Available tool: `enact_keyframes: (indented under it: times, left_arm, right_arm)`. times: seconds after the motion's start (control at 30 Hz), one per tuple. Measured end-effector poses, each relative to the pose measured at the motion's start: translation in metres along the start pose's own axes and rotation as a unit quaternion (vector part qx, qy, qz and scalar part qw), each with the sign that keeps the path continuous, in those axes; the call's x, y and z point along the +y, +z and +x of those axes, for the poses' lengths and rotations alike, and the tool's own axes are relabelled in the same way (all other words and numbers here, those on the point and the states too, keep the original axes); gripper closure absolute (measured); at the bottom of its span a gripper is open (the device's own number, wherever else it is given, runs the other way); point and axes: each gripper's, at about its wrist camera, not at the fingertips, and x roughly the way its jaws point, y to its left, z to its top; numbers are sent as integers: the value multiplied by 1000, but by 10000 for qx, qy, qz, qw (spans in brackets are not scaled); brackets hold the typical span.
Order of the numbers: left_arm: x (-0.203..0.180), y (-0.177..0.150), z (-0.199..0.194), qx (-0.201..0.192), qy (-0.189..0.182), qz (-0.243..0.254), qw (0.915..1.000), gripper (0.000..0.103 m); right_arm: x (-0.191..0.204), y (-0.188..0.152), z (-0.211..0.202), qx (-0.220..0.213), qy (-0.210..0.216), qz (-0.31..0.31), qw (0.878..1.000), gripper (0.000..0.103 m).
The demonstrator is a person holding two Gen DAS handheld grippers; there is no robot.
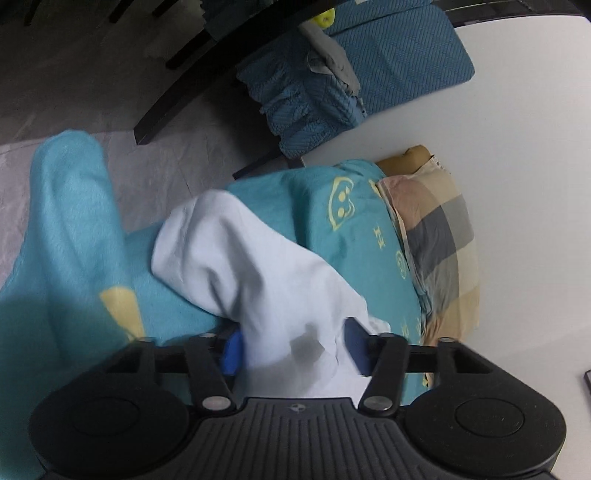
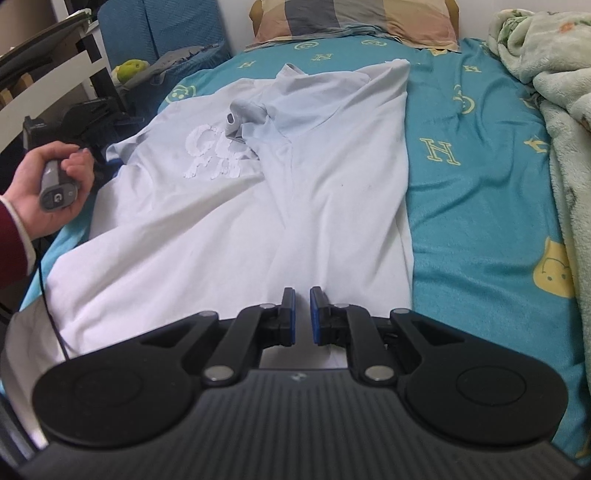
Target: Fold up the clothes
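Observation:
A pale blue-white shirt (image 2: 229, 206) with a white chest print lies spread on the teal bedsheet (image 2: 472, 192), its right side folded over the middle. My left gripper (image 1: 291, 350) is at the shirt's left edge with a sleeve or side fold (image 1: 251, 258) between its wide-apart blue pads. In the right wrist view it shows at the left (image 2: 92, 122), held by a hand. My right gripper (image 2: 302, 314) hovers over the shirt's hem, its pads a narrow gap apart with nothing between them.
A checked pillow (image 2: 354, 22) lies at the bed's head. A crumpled pale green blanket (image 2: 554, 122) runs along the right side. A blue-covered chair (image 1: 354, 70) and dark desk legs (image 1: 177, 107) stand beside the bed on the left.

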Motion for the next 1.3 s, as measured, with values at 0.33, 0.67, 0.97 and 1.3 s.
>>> enact_keyframes:
  times: [0.33, 0.67, 0.97, 1.3]
  left_arm:
    - [-112, -41, -34, -904, 59, 2818, 9552, 99]
    - [-230, -203, 6, -481, -336, 5131, 8563, 97]
    - [-207, -279, 82, 762, -121, 5776, 8127, 63]
    - [-190, -236, -48, 1364, 394, 6164, 7745, 24]
  right_arm:
    - [4, 9, -9, -199, -66, 3, 9998, 90]
    - [-15, 19, -29, -558, 81, 489, 9972, 90]
    - [-44, 26, -28, -660, 146, 1126, 9913, 90]
    - [-46, 27, -40, -814, 259, 1074, 9905, 90]
